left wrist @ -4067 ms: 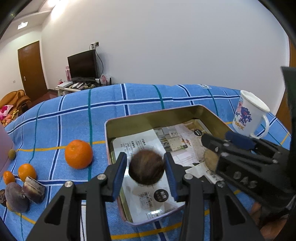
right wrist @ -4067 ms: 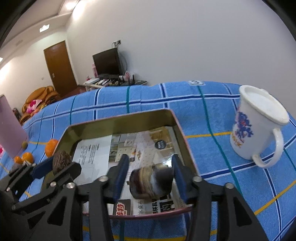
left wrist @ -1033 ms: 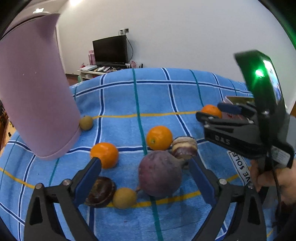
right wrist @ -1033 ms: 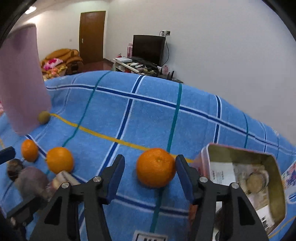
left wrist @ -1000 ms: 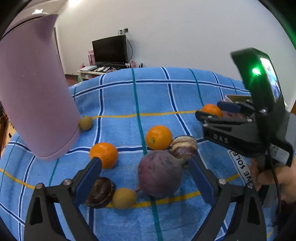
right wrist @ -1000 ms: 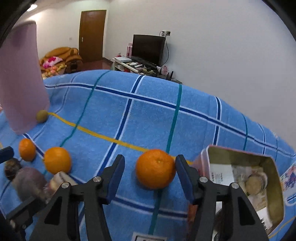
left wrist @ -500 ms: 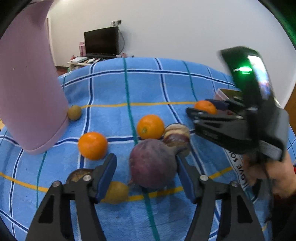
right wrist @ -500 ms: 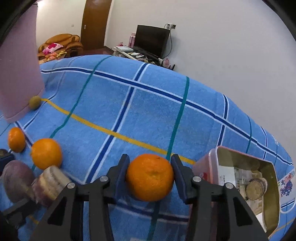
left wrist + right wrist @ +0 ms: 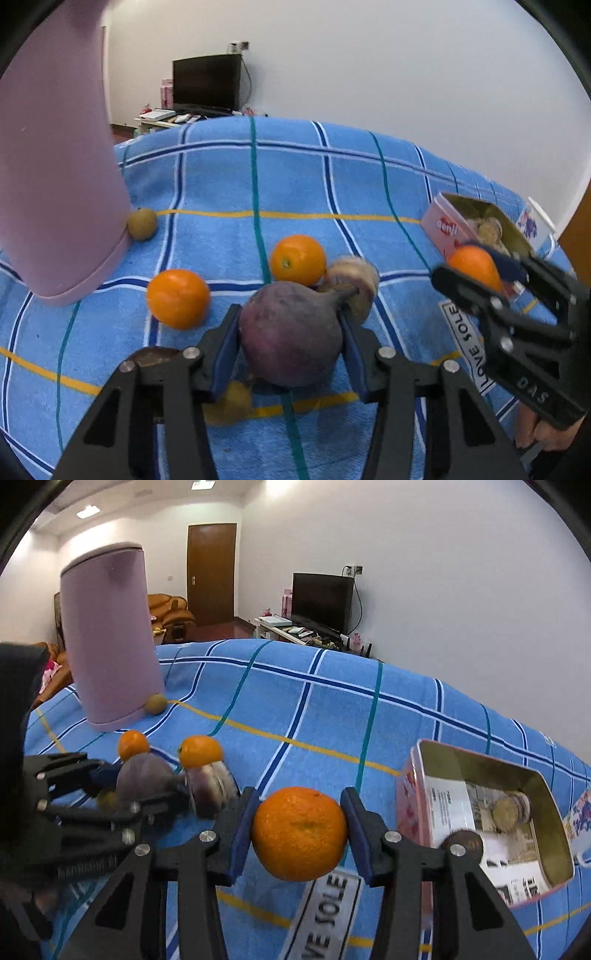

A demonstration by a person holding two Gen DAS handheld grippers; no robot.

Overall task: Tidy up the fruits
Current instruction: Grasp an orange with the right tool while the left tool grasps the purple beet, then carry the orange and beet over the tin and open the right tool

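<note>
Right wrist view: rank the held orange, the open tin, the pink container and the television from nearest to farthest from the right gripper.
1. Orange, between the right gripper pads.
2. Open tin, on the cloth to the right.
3. Pink container, upright at the far left of the cloth.
4. Television, against the far wall.

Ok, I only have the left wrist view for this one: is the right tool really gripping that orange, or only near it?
Observer: Gripping. In the right wrist view both pads of the right tool press on the sides of the orange.
Reviewer: What is in the tin?
Observer: The tin is lined with printed paper and holds two round brownish pieces.
Reviewer: Is the pink container open on top?
Observer: Its top shows here: the pink container looks closed by a flat lid.
</note>
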